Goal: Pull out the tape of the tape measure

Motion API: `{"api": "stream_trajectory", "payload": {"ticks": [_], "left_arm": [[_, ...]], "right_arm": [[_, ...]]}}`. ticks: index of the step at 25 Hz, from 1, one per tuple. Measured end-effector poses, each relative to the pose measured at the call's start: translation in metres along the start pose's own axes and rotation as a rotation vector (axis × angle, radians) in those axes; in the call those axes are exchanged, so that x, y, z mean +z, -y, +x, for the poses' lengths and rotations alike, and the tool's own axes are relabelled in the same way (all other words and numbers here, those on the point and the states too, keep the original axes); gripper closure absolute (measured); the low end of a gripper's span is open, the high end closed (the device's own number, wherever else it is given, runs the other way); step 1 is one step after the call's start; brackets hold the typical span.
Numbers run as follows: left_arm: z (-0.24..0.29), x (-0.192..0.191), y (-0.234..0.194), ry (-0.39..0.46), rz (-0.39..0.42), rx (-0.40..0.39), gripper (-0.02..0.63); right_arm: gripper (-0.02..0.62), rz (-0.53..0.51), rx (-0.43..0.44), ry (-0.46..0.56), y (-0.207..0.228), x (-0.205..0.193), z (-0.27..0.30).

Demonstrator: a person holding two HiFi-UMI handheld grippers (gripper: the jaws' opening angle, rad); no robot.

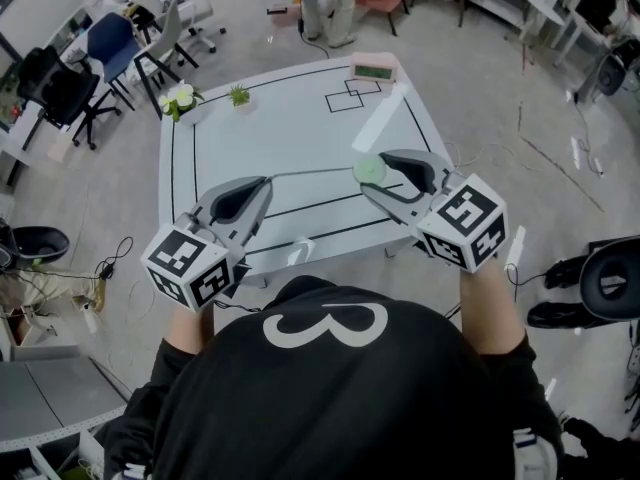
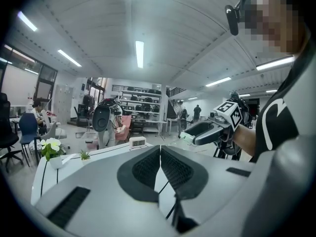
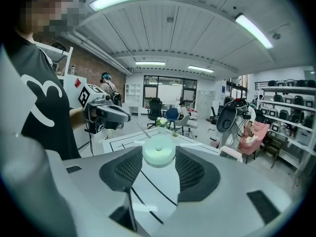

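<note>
The tape measure (image 3: 158, 152) is a small round case of pale green colour, with a smooth flat top and a little dimple in the middle. It sits between the two jaws of the right hand-held gripper (image 1: 370, 172), which press on its sides and hold it in the air above the near right part of the bench (image 1: 280, 128). From the case a thin tape (image 1: 310, 172) runs out to the left, almost straight. It ends at the tips of the left hand-held gripper (image 1: 266, 181). The jaws of this one are pressed fully together on the end of the tape. In the left gripper view no gap shows between the pads, and the end of the tape is too thin to make out there. The two hand-held grippers are held apart in front of the person, with the tape drawn out between them. The bench is white with black lines drawn on it. At its far side stand a small digital clock (image 1: 372, 68), a white pot of white flowers (image 1: 180, 98) and a little green plant (image 1: 238, 95), all well apart from the tape measure.
</note>
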State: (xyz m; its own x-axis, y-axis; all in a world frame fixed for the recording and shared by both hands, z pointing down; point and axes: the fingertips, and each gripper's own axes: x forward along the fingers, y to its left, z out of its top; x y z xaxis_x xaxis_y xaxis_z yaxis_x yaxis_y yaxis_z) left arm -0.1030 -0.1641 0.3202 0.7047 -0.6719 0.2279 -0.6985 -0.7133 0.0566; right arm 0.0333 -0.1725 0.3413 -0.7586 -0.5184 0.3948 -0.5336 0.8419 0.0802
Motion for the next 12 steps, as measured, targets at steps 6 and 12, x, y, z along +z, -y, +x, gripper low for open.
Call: {"api": "stream_trajectory", "payload": {"ticks": [6,12], "left_arm": [[-0.003,0.002,-0.009,-0.003,0.002,0.03,0.6],[-0.005,0.008,-0.013,-0.006,0.01,0.059,0.6]], "right_arm": [[0.377,0.009,-0.027,0.01,0.009,-0.002,-0.006],[0.377,0.006,-0.057,0.019,0.021,-0.002,-0.019]]}}
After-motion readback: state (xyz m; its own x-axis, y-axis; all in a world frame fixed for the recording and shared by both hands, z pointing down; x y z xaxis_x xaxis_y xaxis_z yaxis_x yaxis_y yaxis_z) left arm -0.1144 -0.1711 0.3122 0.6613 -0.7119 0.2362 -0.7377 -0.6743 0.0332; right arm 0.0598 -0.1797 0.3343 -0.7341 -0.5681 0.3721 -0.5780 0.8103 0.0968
